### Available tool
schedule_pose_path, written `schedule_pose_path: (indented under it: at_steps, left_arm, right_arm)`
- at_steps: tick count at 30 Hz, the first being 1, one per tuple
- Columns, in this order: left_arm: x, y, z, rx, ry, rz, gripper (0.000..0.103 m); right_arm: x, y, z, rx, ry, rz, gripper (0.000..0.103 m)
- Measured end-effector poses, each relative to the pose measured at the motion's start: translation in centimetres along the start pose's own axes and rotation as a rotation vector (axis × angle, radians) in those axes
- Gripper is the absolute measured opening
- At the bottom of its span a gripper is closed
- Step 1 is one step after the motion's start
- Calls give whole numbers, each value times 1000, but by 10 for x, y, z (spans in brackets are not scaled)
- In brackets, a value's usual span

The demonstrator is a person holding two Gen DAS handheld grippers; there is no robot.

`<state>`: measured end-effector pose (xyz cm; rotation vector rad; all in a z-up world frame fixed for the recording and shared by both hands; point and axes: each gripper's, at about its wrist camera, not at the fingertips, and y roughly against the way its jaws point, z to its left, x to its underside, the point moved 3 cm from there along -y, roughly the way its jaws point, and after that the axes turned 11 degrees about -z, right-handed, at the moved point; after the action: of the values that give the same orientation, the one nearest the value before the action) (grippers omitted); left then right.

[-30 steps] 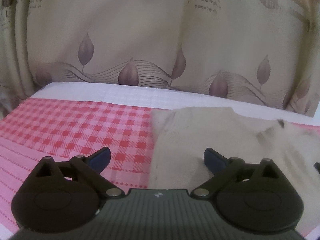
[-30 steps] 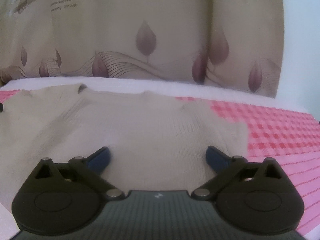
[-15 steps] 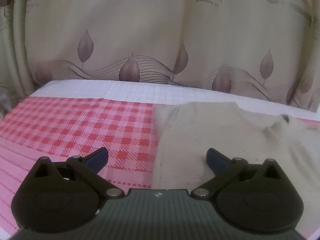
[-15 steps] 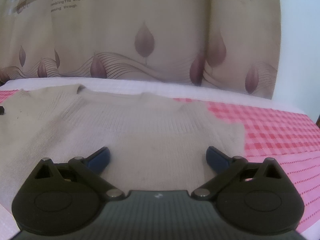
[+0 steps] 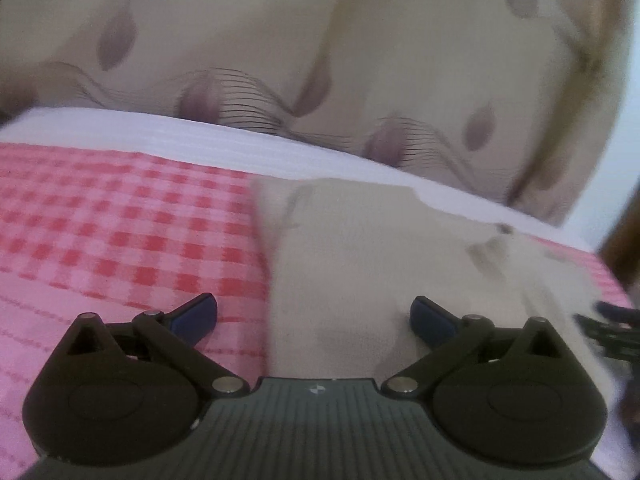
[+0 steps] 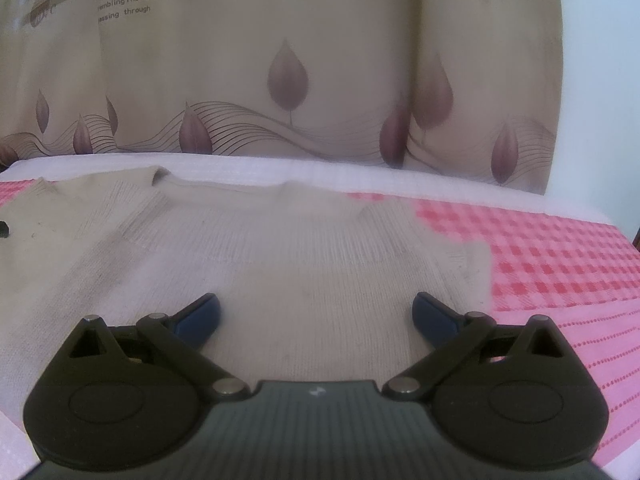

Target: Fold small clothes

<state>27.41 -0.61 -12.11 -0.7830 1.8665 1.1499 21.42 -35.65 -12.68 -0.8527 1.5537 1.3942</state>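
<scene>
A small cream knitted sweater (image 6: 280, 264) lies flat on the pink checked cloth (image 6: 560, 256), neck towards the curtain. My right gripper (image 6: 316, 316) is open and empty, low over the sweater's right half. My left gripper (image 5: 314, 314) is open and empty over the sweater's left edge (image 5: 360, 264), one blue fingertip (image 5: 196, 314) over the cloth and the other over the knit. The left wrist view is blurred. The other gripper's dark tip shows at its right edge (image 5: 612, 328).
A beige leaf-print curtain (image 6: 288, 80) hangs close behind the table. A white strip (image 6: 280, 168) runs along the table's far edge. Pink checked cloth (image 5: 100, 240) lies to the left of the sweater and to its right.
The left gripper has swung and tilted, so its view is blurred and shifted right over the sweater. The right gripper has barely moved. Both stay open.
</scene>
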Motion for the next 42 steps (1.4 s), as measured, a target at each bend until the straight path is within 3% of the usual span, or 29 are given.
schedule_pose_path:
  at_steps: [7, 11, 14, 17, 20, 22, 25, 29, 34, 42]
  left_arm:
    - [-2, -3, 9, 115, 46, 18, 62]
    - [-10, -15, 18, 216, 87, 68, 62]
    - [-19, -29, 27, 326, 112, 135, 74]
    - [-27, -44, 36, 371, 175, 189, 72]
    - [-29, -53, 29, 352, 110, 184, 58]
    - [-28, -56, 25, 321, 68, 163, 40]
    - [-25, -60, 30, 318, 124, 143, 33]
    - [-23, -58, 35, 306, 152, 115, 32]
    - [-22, -55, 29, 302, 90, 82, 33]
    - [-23, -61, 41, 344, 182, 89, 37]
  right_arm:
    - [0, 0, 1, 1, 4, -2, 103]
    - [1, 0, 1, 1, 5, -3, 103]
    - [1, 0, 2, 1, 5, -3, 103]
    - [1, 0, 2, 0, 4, -3, 103]
    - [1, 0, 2, 1, 6, -4, 103]
    - [1, 0, 2, 1, 7, -4, 103]
    - [1, 0, 2, 0, 7, -4, 103]
    - [1, 0, 1, 0, 8, -5, 103]
    - [0, -1, 1, 0, 7, -6, 103]
    - [-1, -1, 2, 2, 10, -10, 103]
